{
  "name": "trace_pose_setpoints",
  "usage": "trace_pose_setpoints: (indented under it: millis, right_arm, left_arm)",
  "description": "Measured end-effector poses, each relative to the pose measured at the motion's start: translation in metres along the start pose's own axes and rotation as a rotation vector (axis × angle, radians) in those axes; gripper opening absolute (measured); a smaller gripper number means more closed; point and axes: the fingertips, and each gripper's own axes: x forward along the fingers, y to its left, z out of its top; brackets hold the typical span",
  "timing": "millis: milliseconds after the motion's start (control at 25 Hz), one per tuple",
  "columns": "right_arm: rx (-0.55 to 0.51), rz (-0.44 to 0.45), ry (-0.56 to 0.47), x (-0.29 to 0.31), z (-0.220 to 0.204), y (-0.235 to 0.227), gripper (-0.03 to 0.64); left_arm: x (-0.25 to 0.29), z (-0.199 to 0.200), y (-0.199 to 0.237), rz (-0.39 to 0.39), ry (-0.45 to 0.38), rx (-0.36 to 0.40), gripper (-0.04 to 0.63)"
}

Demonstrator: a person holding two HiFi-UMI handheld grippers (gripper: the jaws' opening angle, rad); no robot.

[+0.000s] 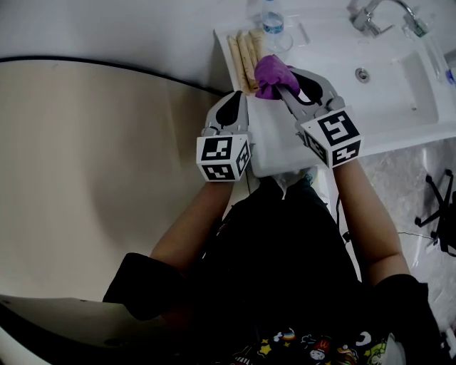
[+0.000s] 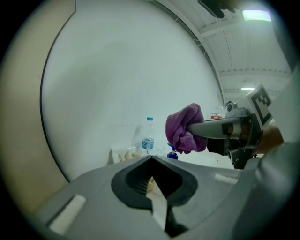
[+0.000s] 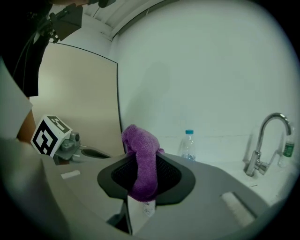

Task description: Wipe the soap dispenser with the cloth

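Purple cloth point(image 3: 140, 159) clamped in R gripper point(image 1: 281, 85), bunched up and sticking out past the jaw tips, held over the L end of the white counter point(image 1: 274, 146). L gripper point(image 1: 234, 100) sits just beside it on the left, jaws pressed together w/ nothing btwn them. Soap dispenser point(image 2: 172, 154): only a small blue pump-like top shows, in left gripper view, right under the cloth; touching or not, can't tell. In head view the cloth covers it. Water bottle point(image 1: 271, 21) w/ blue cap stands by the back wall, next to a tray point(image 1: 244, 50) of pale sticks. Sink point(image 1: 388, 78) + faucet point(image 1: 374, 14) are further right.
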Motion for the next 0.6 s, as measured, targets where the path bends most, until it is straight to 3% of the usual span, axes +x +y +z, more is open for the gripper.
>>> trace_pose_setpoints:
  millis: [120, 360, 600]
  right_arm:
    - [-0.01, -0.044, -0.042, -0.01, 0.024, -0.008, 0.115]
    - [-0.032, -0.048, -0.12, -0.001, 0.062, 0.012, 0.115]
    - [0.028, -0.039, -0.053, 0.021, 0.02, 0.031, 0.115]
  left_arm:
    - [0.002, 0.003, -0.001, -0.02, -0.012, -0.002, 0.0]
    - [-0.002, 0.007, 0.014, -0.025, -0.029, -0.008, 0.0]
    - [-0.012, 0.001, 0.03, -0.02, -0.023, -0.003, 0.0]
